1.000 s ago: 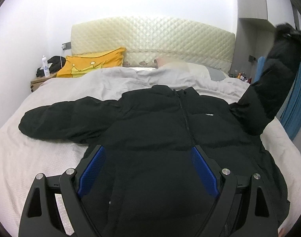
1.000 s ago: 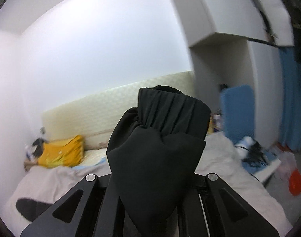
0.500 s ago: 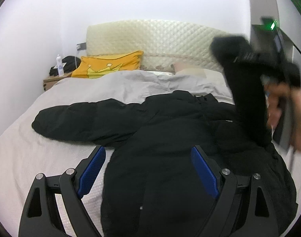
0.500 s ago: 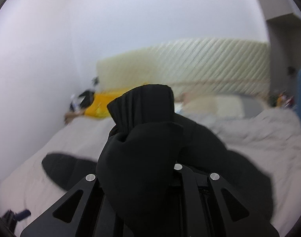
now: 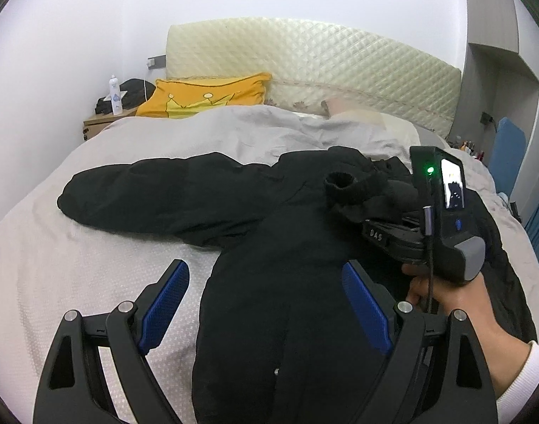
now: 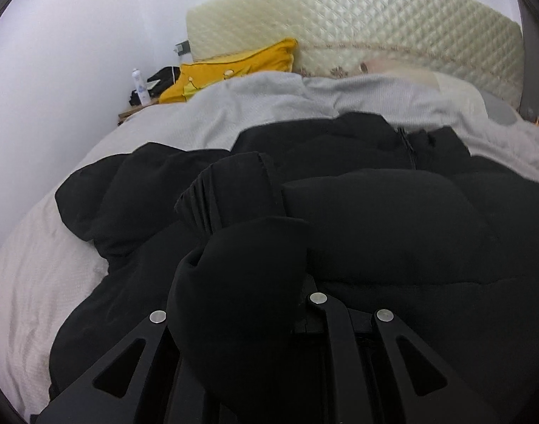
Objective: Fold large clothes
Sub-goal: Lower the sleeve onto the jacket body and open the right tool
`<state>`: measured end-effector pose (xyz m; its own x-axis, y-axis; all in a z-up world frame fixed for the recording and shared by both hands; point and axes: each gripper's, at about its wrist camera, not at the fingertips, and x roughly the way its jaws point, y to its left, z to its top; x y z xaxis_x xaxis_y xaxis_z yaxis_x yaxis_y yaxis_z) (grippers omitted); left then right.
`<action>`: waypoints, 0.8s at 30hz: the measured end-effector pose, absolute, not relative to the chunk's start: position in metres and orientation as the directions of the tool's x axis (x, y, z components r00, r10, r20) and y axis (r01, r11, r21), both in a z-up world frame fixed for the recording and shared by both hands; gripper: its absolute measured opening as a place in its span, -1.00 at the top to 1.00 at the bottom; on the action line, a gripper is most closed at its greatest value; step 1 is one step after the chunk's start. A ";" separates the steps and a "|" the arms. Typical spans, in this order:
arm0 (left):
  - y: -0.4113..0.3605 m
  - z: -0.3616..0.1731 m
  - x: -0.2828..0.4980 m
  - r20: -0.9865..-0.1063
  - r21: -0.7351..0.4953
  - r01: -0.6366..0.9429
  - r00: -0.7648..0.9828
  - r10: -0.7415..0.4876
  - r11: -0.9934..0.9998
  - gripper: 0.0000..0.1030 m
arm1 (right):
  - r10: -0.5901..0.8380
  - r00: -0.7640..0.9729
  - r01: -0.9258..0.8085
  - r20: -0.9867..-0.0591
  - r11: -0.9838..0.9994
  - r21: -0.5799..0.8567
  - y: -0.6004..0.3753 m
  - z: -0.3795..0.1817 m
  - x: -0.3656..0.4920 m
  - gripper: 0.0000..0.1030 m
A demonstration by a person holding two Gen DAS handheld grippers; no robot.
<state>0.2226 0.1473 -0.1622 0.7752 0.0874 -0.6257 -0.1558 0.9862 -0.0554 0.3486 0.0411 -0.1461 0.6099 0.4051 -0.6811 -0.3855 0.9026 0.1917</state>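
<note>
- Jacket (image 5: pixel 269 282): black and padded, it lies front up on the bed (image 5: pixel 75 265), straight ahead of and beneath both tools, laid flat so its parts can be turned inward one by one.
- Right hand-held gripper (image 6: pixel 241 282) pinches the sleeve (image 6: pixel 241 265) just behind its ribbed cuff (image 5: pixel 343 183); its jaws are beginning to open, with the cloth still bunched between them. The sleeve lies across the jacket's chest, probably so it can be set down there.
- Left hand-held gripper (image 5: pixel 265 307) hovers wide apart and grasps nothing (blue pads either side of the jacket's lower body), likely ready to take the next part.
- Other sleeve (image 5: pixel 156 190) stretches out flat, ahead and to the left of the left tool, not yet folded.
- Yellow pillow (image 5: pixel 205 95) sits far ahead at the headboard (image 5: pixel 322 56), well clear of the work.
</note>
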 end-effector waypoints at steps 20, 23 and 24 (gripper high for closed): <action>0.115 -0.076 0.186 -0.559 -0.103 -0.088 0.829 0.016 0.991 -0.72 | 0.409 0.754 -0.364 -0.514 0.912 0.190 -0.053 0.004 0.263 -0.44; 0.104 -0.061 0.171 -0.537 -0.094 -0.068 0.843 0.007 0.993 -0.72 | 0.373 0.801 -0.341 -0.468 0.927 0.157 -0.076 0.036 0.230 -0.44; 0.099 -0.057 0.166 -0.533 -0.085 -0.062 0.846 0.007 0.994 -0.72 | 0.366 0.812 -0.332 -0.455 0.930 0.155 -0.083 0.044 0.220 -0.44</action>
<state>0.1663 0.0987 -0.0568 0.8462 0.0068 -0.5328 -0.0616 0.9945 -0.0850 0.2198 -0.0825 0.0438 0.8119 0.3656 -0.4552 -0.3319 0.9304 0.1553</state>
